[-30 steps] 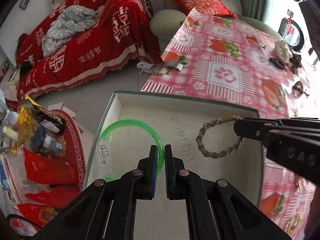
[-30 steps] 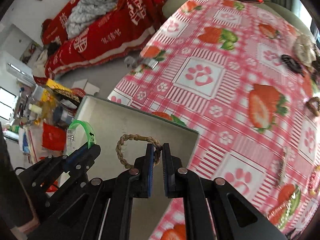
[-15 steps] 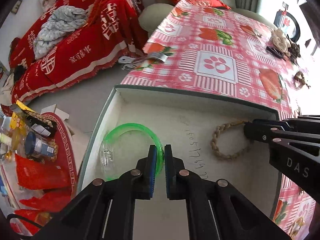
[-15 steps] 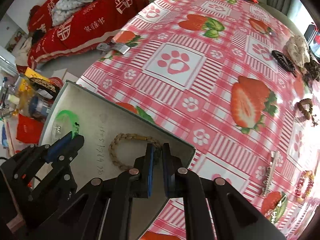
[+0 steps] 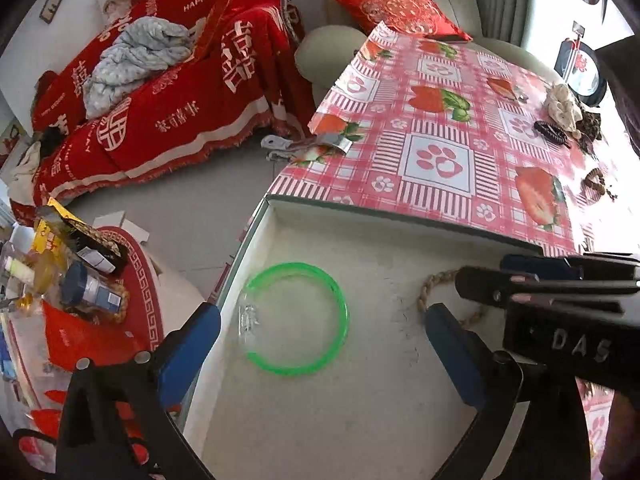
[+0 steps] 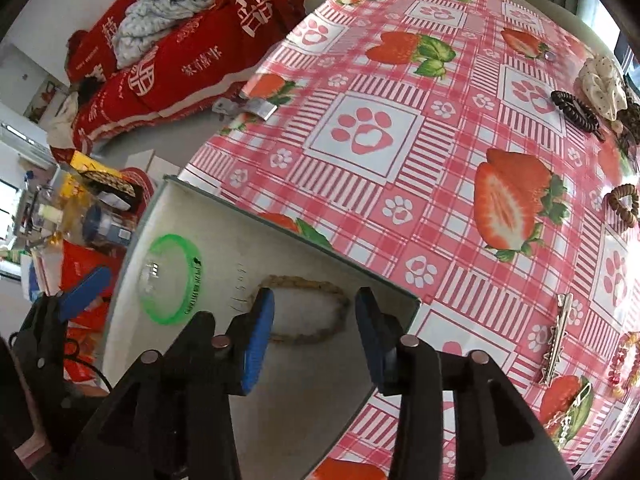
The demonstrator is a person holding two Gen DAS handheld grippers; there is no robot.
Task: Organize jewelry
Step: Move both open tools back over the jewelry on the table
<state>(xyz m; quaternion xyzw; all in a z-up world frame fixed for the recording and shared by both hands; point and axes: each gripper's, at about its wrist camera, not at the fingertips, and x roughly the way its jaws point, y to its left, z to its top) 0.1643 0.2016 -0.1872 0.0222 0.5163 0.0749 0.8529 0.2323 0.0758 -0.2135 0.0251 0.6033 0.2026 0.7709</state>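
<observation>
A white open box (image 5: pixel 360 216) (image 6: pixel 280 224) stands at the table's near corner. A green bangle (image 5: pixel 342 316) (image 6: pixel 190 296) lies flat on its floor at the left. A braided tan rope bracelet (image 5: pixel 426 288) (image 6: pixel 316 284) lies on the floor at the right. My left gripper (image 5: pixel 320 340) is open above the bangle, holding nothing. My right gripper (image 6: pixel 314 312) is open above the rope bracelet, its jaws on either side of it, and it shows in the left wrist view (image 5: pixel 540 284), hiding part of the bracelet.
On the strawberry tablecloth (image 6: pixel 400 128) lie a dark bead bracelet (image 6: pixel 576 110), a white scrunchie (image 6: pixel 602 86), a wooden bead bracelet (image 6: pixel 624 204), a silver hair clip (image 6: pixel 558 336) and red beads (image 6: pixel 624 364). A cluttered stool (image 5: pixel 80 272) stands left of the box.
Both grippers have opened. The green bangle and the rope bracelet have left their jaws and now lie on the box floor.
</observation>
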